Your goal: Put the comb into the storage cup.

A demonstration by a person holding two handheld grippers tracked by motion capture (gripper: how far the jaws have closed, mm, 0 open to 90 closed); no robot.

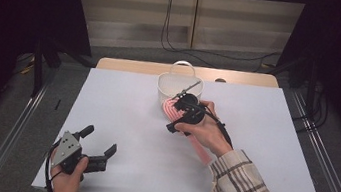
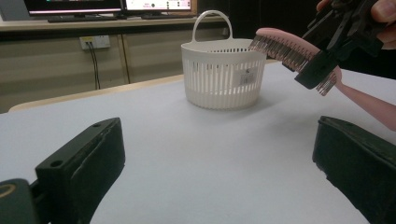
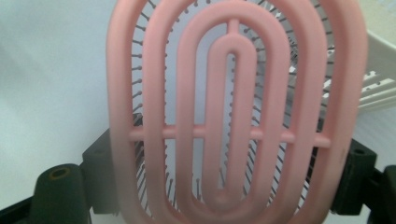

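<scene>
A pink vented hairbrush point(image 1: 168, 109) hangs above the white tabletop, just in front of a white slotted basket point(image 1: 162, 85) with a handle. My right gripper point(image 1: 182, 112) is shut on the brush head, one black jaw on each side edge. In the right gripper view the brush point(image 3: 233, 116) stands close up with its back to the camera, bristles pointing away. The left gripper view shows the brush point(image 2: 280, 46) tilted beside the basket point(image 2: 219, 77), its pink handle running down to the right. My left gripper point(image 1: 99, 140) rests near the front left of the table, open and holding nothing.
A white sheet point(image 1: 121, 109) covers the table, with a wooden strip point(image 1: 127, 64) bare along the far edge. Metal rails point(image 1: 11, 139) run down both sides. Cables hang on the wall behind.
</scene>
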